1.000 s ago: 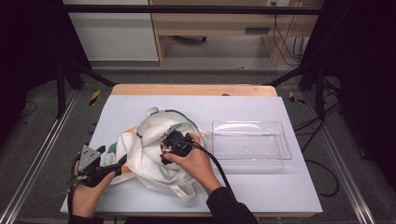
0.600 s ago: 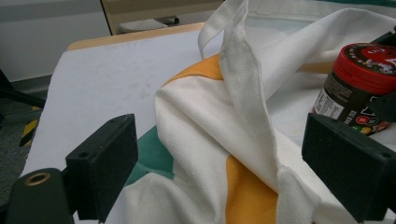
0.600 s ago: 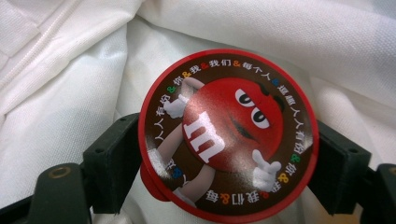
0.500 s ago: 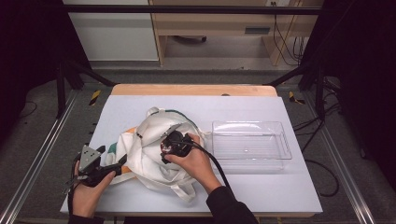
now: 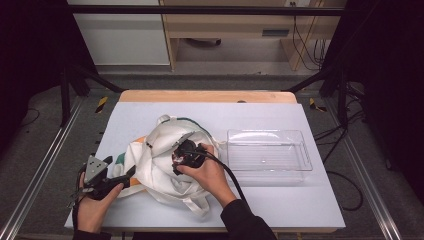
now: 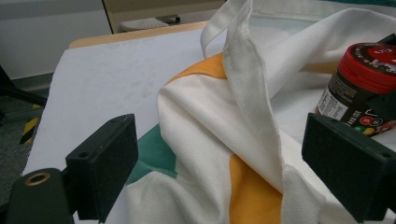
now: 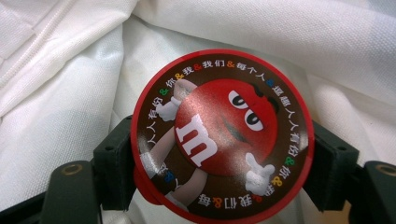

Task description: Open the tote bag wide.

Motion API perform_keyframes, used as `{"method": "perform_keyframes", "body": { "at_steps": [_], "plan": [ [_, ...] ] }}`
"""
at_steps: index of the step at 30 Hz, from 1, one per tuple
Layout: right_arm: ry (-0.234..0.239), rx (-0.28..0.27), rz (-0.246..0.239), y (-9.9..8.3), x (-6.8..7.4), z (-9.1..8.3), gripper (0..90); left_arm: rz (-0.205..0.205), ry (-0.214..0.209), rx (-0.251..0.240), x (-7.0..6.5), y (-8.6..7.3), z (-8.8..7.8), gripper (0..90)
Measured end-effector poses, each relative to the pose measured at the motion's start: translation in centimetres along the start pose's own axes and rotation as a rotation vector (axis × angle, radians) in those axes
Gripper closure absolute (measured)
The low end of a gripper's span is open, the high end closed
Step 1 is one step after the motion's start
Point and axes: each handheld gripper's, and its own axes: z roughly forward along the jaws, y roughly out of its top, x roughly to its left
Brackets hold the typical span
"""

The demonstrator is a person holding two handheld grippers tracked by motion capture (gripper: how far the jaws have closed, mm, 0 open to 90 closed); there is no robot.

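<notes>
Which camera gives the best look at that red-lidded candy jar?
The right gripper view: the candy jar sits close up between the jaws, its red lid with the cartoon face plain to read. The left gripper view shows it from the side at the frame's edge, lid and dark label, on the white bag. In the high view the right hand mostly hides it.

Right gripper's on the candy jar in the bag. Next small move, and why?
Probably lift the jar clear of the bag toward the tray. The right gripper's jaws, just closing, flank the jar under its lid, and the left gripper, open, straddles the bag's edge.
</notes>
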Motion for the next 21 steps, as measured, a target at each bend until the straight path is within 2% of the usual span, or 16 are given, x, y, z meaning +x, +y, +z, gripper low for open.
{"method": "perform_keyframes", "body": {
  "at_steps": [9,21],
  "plan": [
    [-0.003,-0.022,0.001,0.1,0.2,-0.5,26.2,-0.004,0.007,-0.001,0.0,0.0,0.0,10.7],
    [0.001,-0.076,-0.001,0.9,0.3,-3.0,26.2,-0.009,0.015,-0.006,0.1,0.0,-0.2,10.7]
  ]
}}
